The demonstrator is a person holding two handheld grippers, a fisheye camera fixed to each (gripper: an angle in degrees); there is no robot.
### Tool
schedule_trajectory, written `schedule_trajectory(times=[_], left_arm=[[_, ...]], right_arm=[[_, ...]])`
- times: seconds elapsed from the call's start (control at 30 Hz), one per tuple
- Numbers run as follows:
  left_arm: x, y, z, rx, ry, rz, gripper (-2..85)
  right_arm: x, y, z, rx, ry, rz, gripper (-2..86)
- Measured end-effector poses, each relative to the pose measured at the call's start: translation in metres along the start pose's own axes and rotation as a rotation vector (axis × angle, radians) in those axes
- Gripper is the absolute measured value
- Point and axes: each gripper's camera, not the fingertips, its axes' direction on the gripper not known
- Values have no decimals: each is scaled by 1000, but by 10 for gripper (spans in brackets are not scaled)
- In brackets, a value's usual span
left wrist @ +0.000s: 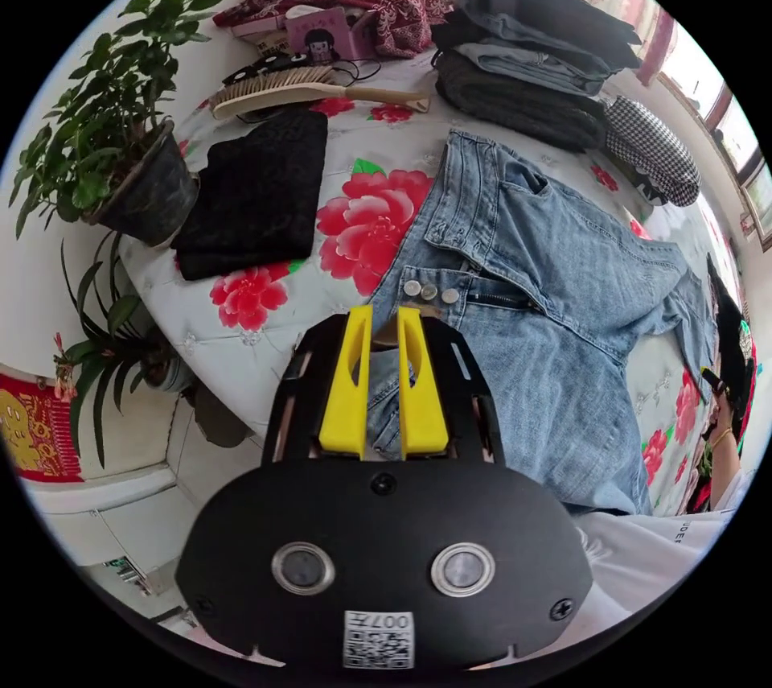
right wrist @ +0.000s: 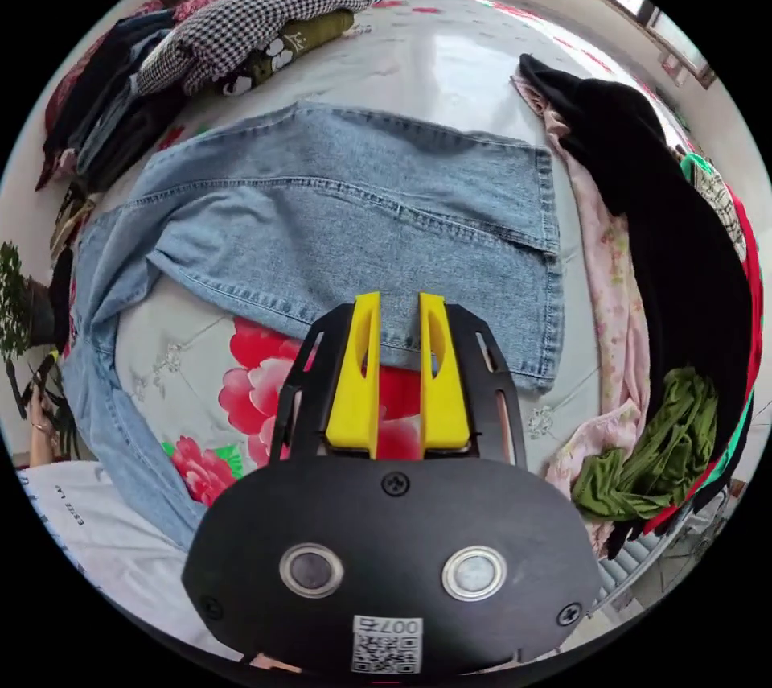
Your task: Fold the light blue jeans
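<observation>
The light blue jeans [left wrist: 563,278] lie spread front-up on the floral bed sheet [left wrist: 378,149], with the buttoned waistband nearest in the left gripper view. My left gripper [left wrist: 384,314] is at the near waistband corner, its yellow jaws closed on bunched denim. In the right gripper view the jeans [right wrist: 362,205] have their legs stretched flat across the bed [right wrist: 450,52]. My right gripper [right wrist: 400,302] hovers at the near edge of one leg. Its jaws stand a narrow gap apart, and the sheet's red flower shows between them.
A folded black cloth [left wrist: 257,189], a brush [left wrist: 281,88] and a potted plant [left wrist: 104,109] sit on the left. Stacked folded clothes [left wrist: 523,52] and a houndstooth garment [right wrist: 249,20] lie at the head. Loose black, pink and green clothes [right wrist: 667,237] pile on the right. A person's white sleeve [right wrist: 88,519] is close.
</observation>
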Motion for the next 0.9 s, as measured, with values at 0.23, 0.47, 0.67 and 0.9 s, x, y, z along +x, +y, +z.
schedule_trajectory(times=[0.23, 0.47, 0.67, 0.9], left_arm=[[-36, 37, 9, -80, 0, -137, 57], [-60, 65, 43, -129, 189, -210, 89], [-73, 71, 92, -144, 409, -269, 115], [-56, 46, 117, -132, 404, -138, 61]], right_arm=[[69, -18, 12, -152, 249, 214, 1], [70, 79, -66, 134, -181, 379, 29], [37, 259, -51, 39, -393, 582, 83], [-33, 300, -29, -69, -153, 343, 83]])
